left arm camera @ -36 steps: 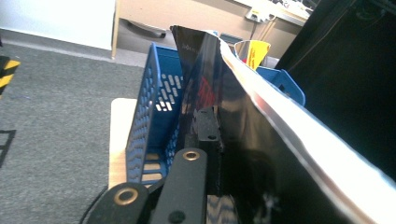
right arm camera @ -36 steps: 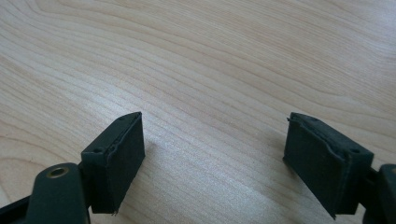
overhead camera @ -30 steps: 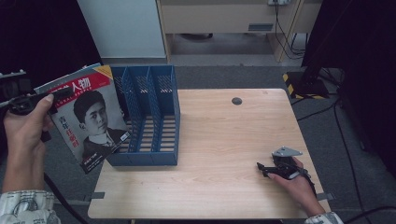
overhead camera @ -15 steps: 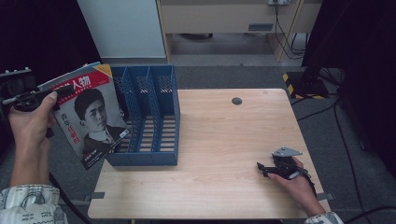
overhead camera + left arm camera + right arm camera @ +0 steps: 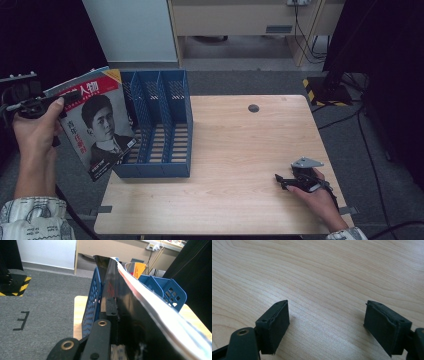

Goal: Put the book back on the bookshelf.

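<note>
Left claw grips the magazine, raised beside the rack.

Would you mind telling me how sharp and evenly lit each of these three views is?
High view: table evenly lit, both side edges of the frame nearly black. Left gripper view: magazine close and blurred, its edge washed out by glare. Right gripper view: wood grain sharp, soft shadows under the right tongs.

You're holding a magazine that's showing a red masthead, yellow corner and black-and-white portrait. The perforated file rack is looking solid blue, the table pale woodgrain, and your sleeves are sporting white with dark print.
</note>
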